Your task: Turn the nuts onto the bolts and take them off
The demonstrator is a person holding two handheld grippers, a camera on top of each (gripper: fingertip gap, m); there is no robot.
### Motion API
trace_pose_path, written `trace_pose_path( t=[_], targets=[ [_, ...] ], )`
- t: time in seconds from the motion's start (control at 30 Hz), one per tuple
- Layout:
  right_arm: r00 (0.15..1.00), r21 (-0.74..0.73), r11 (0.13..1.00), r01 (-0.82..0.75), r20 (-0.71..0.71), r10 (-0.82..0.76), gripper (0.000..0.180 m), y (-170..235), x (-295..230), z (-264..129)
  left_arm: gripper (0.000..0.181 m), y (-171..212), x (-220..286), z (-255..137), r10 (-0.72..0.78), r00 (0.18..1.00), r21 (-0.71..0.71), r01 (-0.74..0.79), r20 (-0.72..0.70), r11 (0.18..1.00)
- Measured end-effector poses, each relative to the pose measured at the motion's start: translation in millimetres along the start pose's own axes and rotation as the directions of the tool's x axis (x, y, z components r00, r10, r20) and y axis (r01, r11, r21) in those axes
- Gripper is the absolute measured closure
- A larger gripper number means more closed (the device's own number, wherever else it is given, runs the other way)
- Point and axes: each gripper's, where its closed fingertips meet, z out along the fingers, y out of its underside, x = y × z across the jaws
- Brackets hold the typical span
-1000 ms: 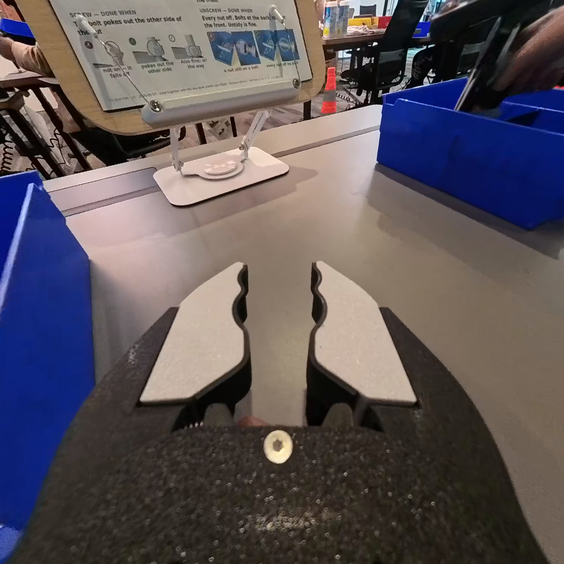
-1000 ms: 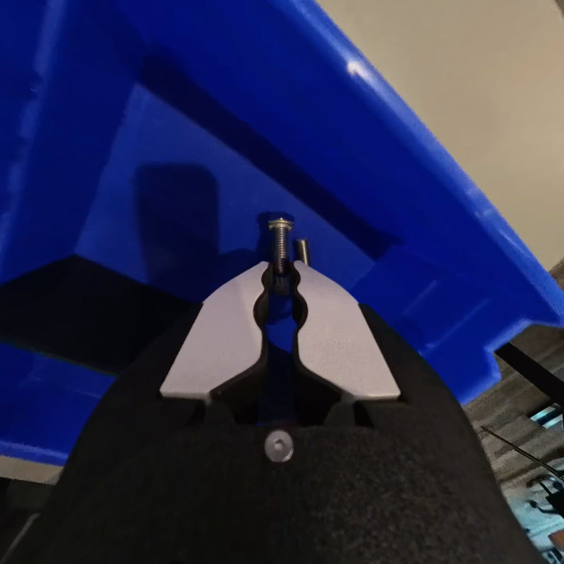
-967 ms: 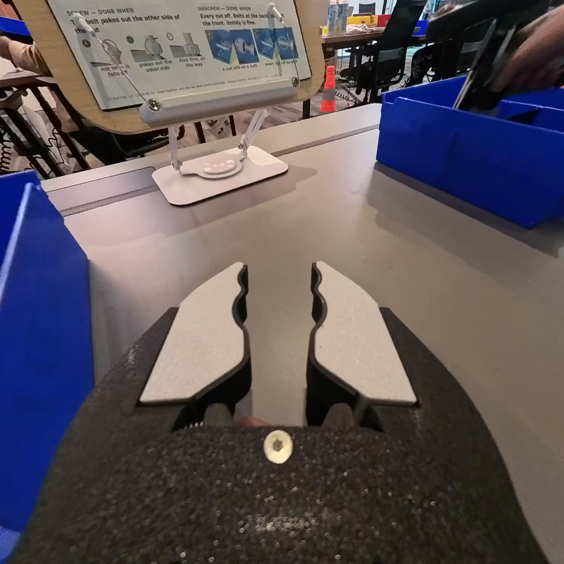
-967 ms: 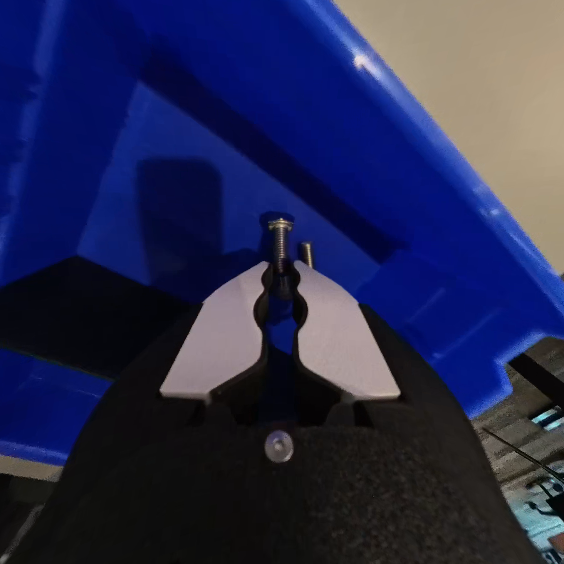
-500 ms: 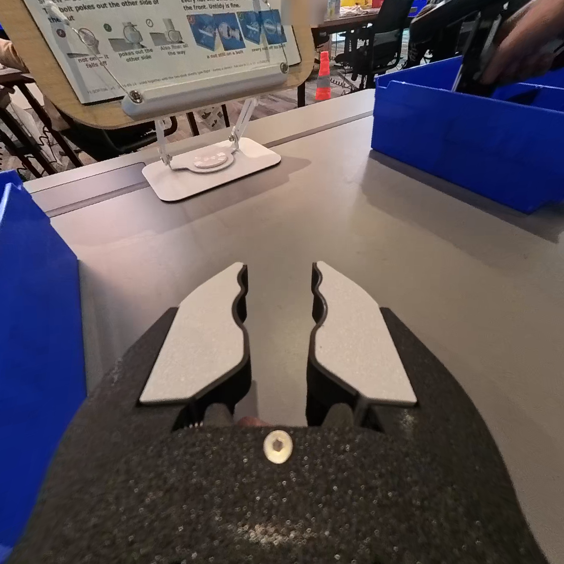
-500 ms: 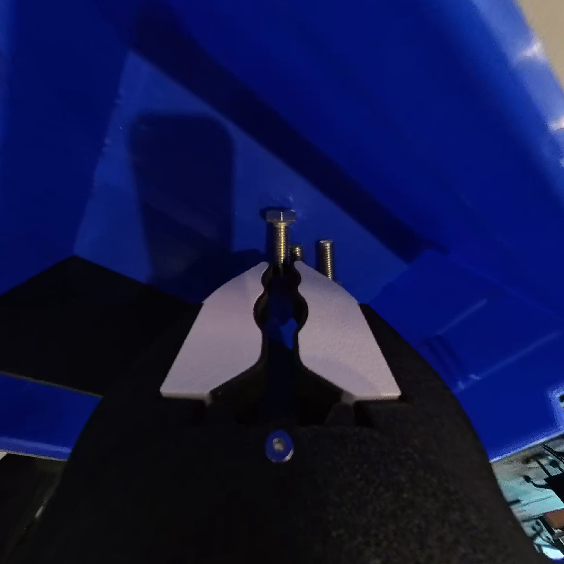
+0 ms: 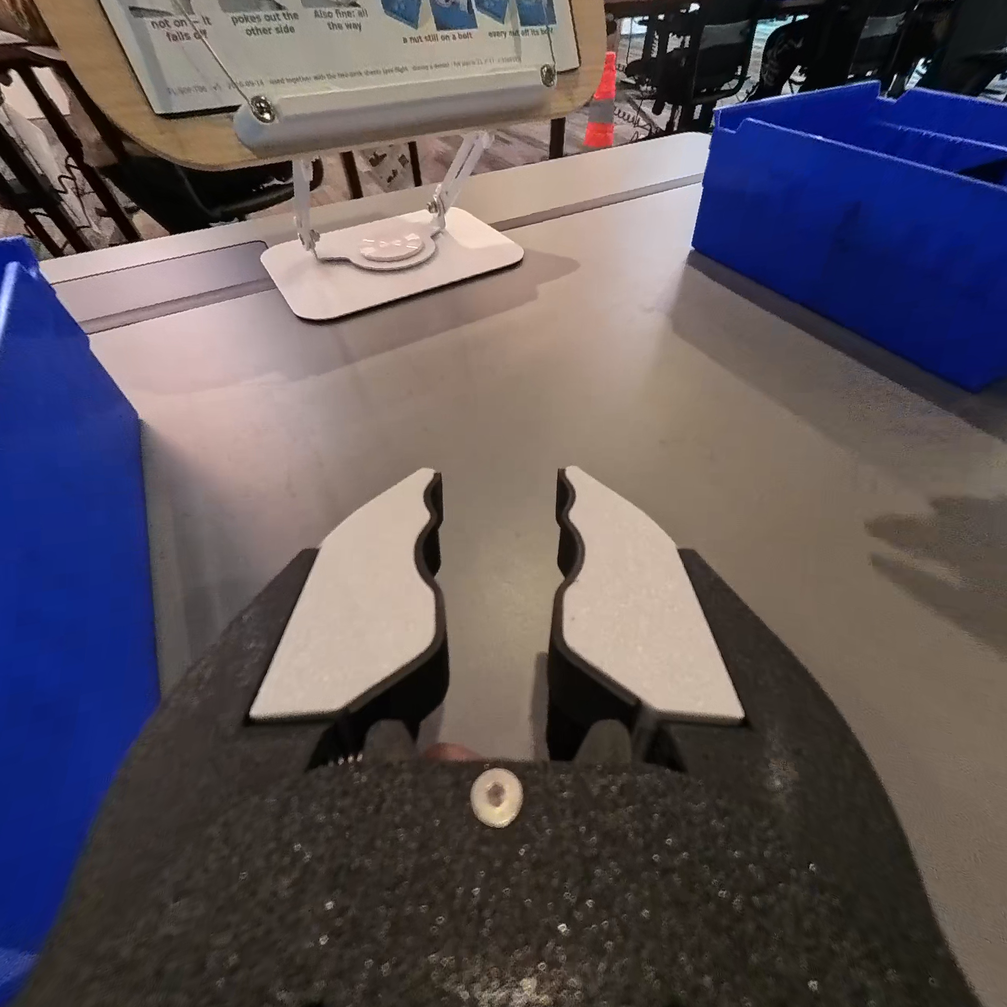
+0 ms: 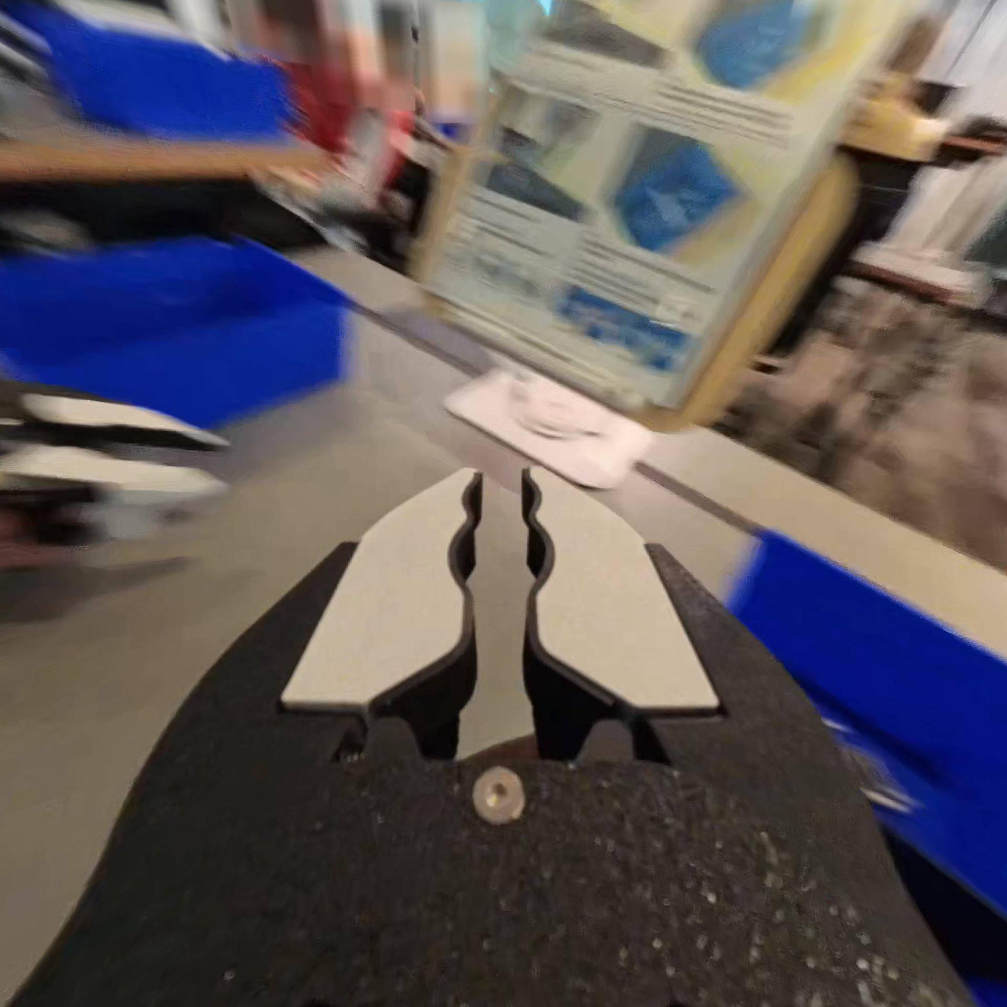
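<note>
No nut or bolt shows in either view now. My left gripper (image 7: pixel 498 479) is open and empty, held low over the grey table (image 7: pixel 599 381). My right gripper (image 8: pixel 501 479) is out of the bin and points over the table at the instruction board (image 8: pixel 626 218). Its fingers stand a narrow gap apart with nothing seen between them. The right wrist view is motion-blurred. The left gripper also shows in it at the left edge (image 8: pixel 109 452).
A blue bin (image 7: pixel 60 490) stands close on the left and another blue bin (image 7: pixel 850 240) at the right. The instruction board (image 7: pixel 349 65) sits on a white stand (image 7: pixel 392 267) at the table's far edge. Chairs and an orange cone lie beyond. The gap from one gripper's tips to the other's is roughly 25 cm.
My right gripper has swung out of the blue bin to face the board, and the bolt it held no longer shows. My left gripper has shifted slightly and stays open.
</note>
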Motion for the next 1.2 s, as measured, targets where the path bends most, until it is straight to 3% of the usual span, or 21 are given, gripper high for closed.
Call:
trace_pose_path(
  t=[0.1, 0.2, 0.33, 0.63, 0.73, 0.83, 0.97, 1.07, 1.2],
  targets=[
    [0.973, -0.021, 0.992, -0.124, 0.194, 0.126, 0.146, 26.5, -85.1, 7.9, 0.141, 0.5, 0.6, -0.3, 0.011, 1.0, -0.004, -0.011, 0.01, 1.0],
    [0.971, -0.032, 0.989, -0.142, 0.19, 0.146, 0.144, 66.9, -117.5, 26.7, 0.141, 1.7, 3.0, -0.3, 0.023, 1.0, -0.01, -0.023, 0.01, 1.0],
    [0.973, -0.05, 0.985, -0.163, 0.16, 0.169, 0.142, 106.8, -121.4, 44.5, 0.139, 6.7, 9.8, 0.0, 0.033, 0.999, -0.035, -0.033, -0.01, 0.999],
    [0.977, 0.034, 0.986, -0.166, 0.144, 0.159, 0.148, 103.5, -106.4, 38.3, 0.14, 5.8, 24.2, -1.8, 0.069, 0.996, -0.048, -0.071, -0.05, 0.996],
    [0.977, 0.021, 0.988, -0.154, 0.151, 0.149, 0.148, 105.0, -108.4, 39.1, 0.14, -23.1, 23.8, -28.1, 0.04, 0.997, -0.01, -0.04, -0.071, 0.999],
    [0.976, 0.004, 0.989, -0.147, 0.16, 0.144, 0.147, 106.9, -110.4, 40.5, 0.14, -83.2, -20.4, -78.3, 0.048, 0.997, 0.054, -0.052, 0.065, 0.997],
    [0.969, -0.004, 0.987, -0.163, 0.186, 0.16, 0.148, 107.2, -113.3, 41.4, 0.139, -129.1, -96.1, -112.7, 0.006, 0.989, -0.1, 0.009, 0.146, 0.995],
    [0.963, -0.012, 0.984, -0.177, 0.204, 0.175, 0.148, 107.5, -116.0, 41.0, 0.134, -125.1, -164.1, -95.0, -0.008, 0.966, -0.29, 0.085, 0.257, 0.953],
    [0.962, -0.022, 0.986, -0.165, 0.218, 0.166, 0.148, 108.5, -121.2, 40.3, 0.13, -72.2, -215.0, -47.6, -0.121, 0.947, -0.508, 0.264, 0.298, 0.82]
  ],
)
